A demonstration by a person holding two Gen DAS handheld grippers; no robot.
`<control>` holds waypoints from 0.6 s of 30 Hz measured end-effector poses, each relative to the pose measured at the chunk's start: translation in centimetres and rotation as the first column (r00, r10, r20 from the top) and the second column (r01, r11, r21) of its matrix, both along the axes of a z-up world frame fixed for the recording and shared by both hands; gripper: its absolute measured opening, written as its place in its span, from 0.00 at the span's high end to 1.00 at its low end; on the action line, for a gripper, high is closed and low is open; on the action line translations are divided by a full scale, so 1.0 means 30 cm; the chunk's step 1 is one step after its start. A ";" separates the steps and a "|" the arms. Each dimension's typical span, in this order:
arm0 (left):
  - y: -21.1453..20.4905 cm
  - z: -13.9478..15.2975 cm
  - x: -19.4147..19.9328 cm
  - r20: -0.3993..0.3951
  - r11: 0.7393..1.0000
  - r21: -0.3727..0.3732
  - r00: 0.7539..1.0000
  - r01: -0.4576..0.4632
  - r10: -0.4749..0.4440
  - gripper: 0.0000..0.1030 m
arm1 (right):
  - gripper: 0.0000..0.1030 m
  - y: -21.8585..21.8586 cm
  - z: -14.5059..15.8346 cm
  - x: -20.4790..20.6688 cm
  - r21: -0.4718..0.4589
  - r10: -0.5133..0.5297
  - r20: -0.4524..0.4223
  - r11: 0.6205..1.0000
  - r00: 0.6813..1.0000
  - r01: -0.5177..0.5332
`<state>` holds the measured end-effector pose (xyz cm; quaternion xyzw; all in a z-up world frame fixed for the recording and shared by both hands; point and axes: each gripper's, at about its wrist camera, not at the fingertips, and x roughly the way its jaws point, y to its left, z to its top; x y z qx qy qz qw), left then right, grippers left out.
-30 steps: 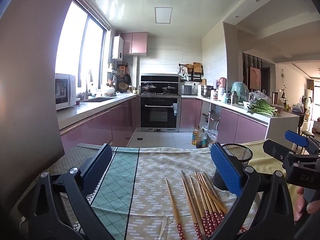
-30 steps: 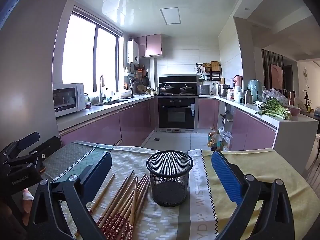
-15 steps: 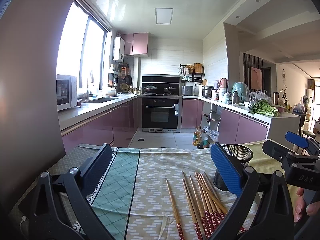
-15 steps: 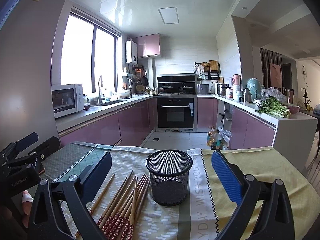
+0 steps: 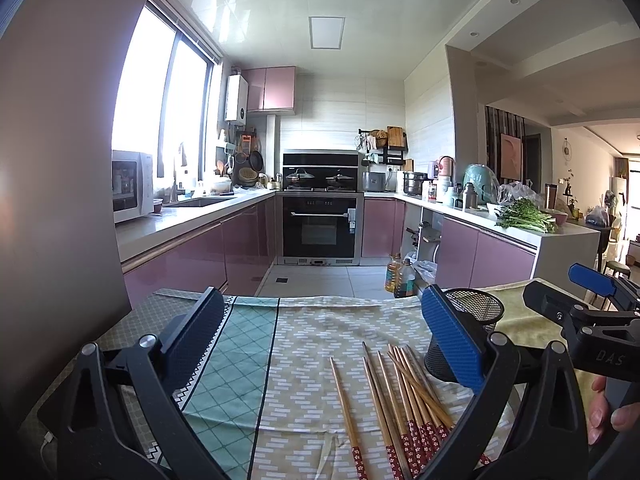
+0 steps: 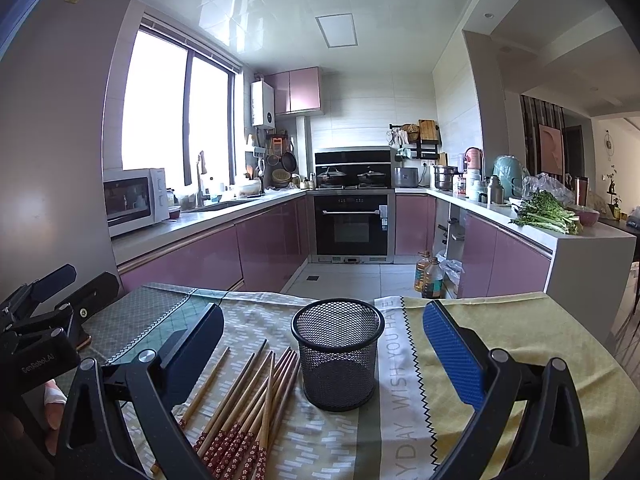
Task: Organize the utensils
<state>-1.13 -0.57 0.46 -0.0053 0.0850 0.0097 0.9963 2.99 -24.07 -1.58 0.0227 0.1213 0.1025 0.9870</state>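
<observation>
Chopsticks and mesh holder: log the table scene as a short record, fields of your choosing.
holder: black mesh cup, upright, nothing visible inside
chopsticks: wooden chopsticks with red patterned ends, lying loose on the cloth, none in the cup
position: chopsticks lie left of the cup in the right wrist view
stray: one chopstick lies apart from the bunch
surface: patterned tablecloth
left gripper: jaws open, holding nothing
right gripper: jaws open, holding nothing, cup seen between them

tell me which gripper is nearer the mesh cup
Right. The right gripper frames the mesh cup between its open fingers; the left gripper sits off to the cup's left, over the chopsticks.
</observation>
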 end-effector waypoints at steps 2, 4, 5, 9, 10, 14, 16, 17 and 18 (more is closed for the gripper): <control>-0.001 0.000 0.000 0.000 1.000 -0.001 1.000 0.000 0.000 0.06 | 0.06 0.000 -0.001 -0.001 -0.001 -0.001 0.001 1.000 1.000 0.001; -0.002 0.002 0.000 0.000 1.000 0.000 1.000 -0.002 0.002 0.06 | 0.06 -0.002 0.002 0.000 -0.002 0.000 0.000 1.000 1.000 0.000; -0.001 0.002 -0.001 0.000 1.000 -0.001 1.000 -0.001 0.001 0.06 | 0.06 -0.004 0.003 -0.001 -0.002 0.000 0.000 1.000 1.000 0.000; -0.003 0.004 -0.001 0.001 1.000 0.000 1.000 -0.001 0.001 0.06 | 0.06 -0.003 0.003 0.001 -0.004 -0.002 0.001 1.000 1.000 0.002; -0.004 0.006 -0.001 0.000 1.000 0.001 1.000 -0.002 0.002 0.06 | 0.06 -0.004 0.003 0.000 -0.002 -0.002 0.002 1.000 1.000 0.002; -0.003 0.005 -0.001 0.000 1.000 0.000 1.000 -0.001 0.001 0.06 | 0.06 -0.007 0.002 0.002 -0.002 0.000 0.000 1.000 1.000 0.000; -0.004 0.002 -0.002 0.001 1.000 0.000 1.000 -0.002 0.002 0.06 | 0.06 -0.007 0.003 0.002 -0.001 -0.001 0.001 1.000 1.000 0.001; -0.004 0.002 -0.002 0.001 1.000 0.000 1.000 -0.002 0.002 0.06 | 0.06 -0.007 0.003 0.003 -0.002 -0.001 0.001 1.000 1.000 0.001; -0.004 0.003 -0.002 0.001 1.000 0.000 1.000 -0.002 0.002 0.06 | 0.06 -0.007 0.003 0.003 -0.001 -0.001 0.002 1.000 1.000 0.001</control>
